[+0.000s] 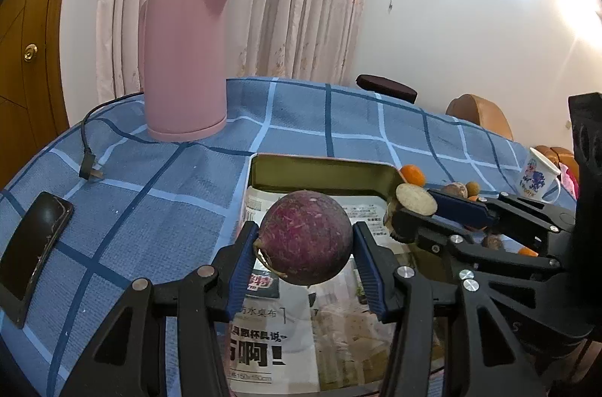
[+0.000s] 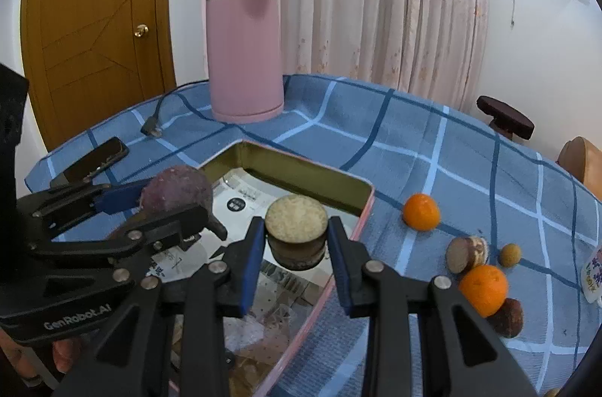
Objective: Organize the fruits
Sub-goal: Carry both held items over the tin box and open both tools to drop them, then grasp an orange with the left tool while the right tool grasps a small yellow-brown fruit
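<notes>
My left gripper (image 1: 305,246) is shut on a round purple fruit (image 1: 306,237) and holds it above the paper-lined metal tray (image 1: 323,167). My right gripper (image 2: 295,239) is shut on a cut brown fruit piece with a pale flat top (image 2: 296,218), also above the tray (image 2: 301,167). In the left wrist view the right gripper (image 1: 414,209) shows at the right with that piece (image 1: 415,197). In the right wrist view the left gripper (image 2: 169,205) shows at the left with the purple fruit (image 2: 177,190). Two oranges (image 2: 421,211) (image 2: 483,290), a cut brown piece (image 2: 466,254), a small yellow fruit (image 2: 510,254) and a dark brown fruit (image 2: 508,318) lie on the cloth right of the tray.
A pink kettle (image 1: 184,58) stands at the back of the blue checked tablecloth (image 1: 150,179), with its cord and plug (image 1: 90,171). A black phone (image 1: 34,246) lies at the left. A white printed mug (image 1: 538,179) stands at the far right.
</notes>
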{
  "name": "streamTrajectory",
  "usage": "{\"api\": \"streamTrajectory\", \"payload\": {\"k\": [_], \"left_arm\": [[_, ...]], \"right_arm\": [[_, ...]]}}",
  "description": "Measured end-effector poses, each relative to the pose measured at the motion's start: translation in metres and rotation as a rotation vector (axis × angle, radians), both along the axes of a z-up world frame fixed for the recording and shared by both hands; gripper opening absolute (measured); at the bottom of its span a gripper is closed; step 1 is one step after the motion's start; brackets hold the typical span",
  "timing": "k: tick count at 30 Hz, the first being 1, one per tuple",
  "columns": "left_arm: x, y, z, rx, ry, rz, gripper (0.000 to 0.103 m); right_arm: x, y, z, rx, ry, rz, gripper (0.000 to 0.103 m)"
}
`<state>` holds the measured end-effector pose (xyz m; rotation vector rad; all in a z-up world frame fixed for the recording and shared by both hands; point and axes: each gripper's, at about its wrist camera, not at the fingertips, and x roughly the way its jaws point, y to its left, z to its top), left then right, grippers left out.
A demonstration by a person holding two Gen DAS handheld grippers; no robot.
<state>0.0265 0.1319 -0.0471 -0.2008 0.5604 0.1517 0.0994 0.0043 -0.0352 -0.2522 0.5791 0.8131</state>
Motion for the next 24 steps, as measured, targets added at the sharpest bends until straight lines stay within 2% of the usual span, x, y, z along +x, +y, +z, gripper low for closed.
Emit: {"api": "streamTrajectory", "payload": {"k": [5, 8, 10, 11, 14, 15, 16, 21, 24], "left_arm": [[0.001, 0.006, -0.003, -0.012, 0.018, 0.007, 0.053], [-0.001, 0.006, -0.002, -0.023, 0.022, 0.008, 0.054], [-0.007, 0.002, 0.003, 0.002, 0.004, 0.019, 0.062], [-0.01, 0.0, 0.007, 0.023, -0.007, 0.033, 0.069], [-0.02, -0.007, 0.02, 0.04, -0.054, 0.041, 0.077], [-0.022, -0.011, 0.023, 0.038, -0.065, 0.033, 0.078], [-0.022, -0.017, 0.026, 0.04, -0.073, 0.023, 0.078], [-0.015, -0.061, 0.034, 0.059, -0.089, -0.084, 0.078], [-0.006, -0.09, 0.034, 0.061, -0.077, -0.167, 0.078]], "right_arm": [[0.004, 0.006, -0.01, -0.016, 0.046, 0.033, 0.037], [0.002, 0.001, -0.009, -0.004, 0.032, 0.023, 0.043], [0.0, -0.006, -0.006, 0.014, 0.028, 0.012, 0.05], [-0.002, -0.013, -0.003, 0.025, 0.02, 0.002, 0.052], [-0.008, -0.038, 0.003, 0.062, 0.002, -0.019, 0.071], [-0.011, -0.051, 0.006, 0.073, -0.011, -0.041, 0.077], [-0.012, -0.061, 0.007, 0.075, -0.022, -0.06, 0.078], [-0.02, -0.13, 0.009, 0.047, -0.092, -0.243, 0.078], [-0.018, -0.184, 0.002, 0.02, -0.096, -0.405, 0.078]]}}
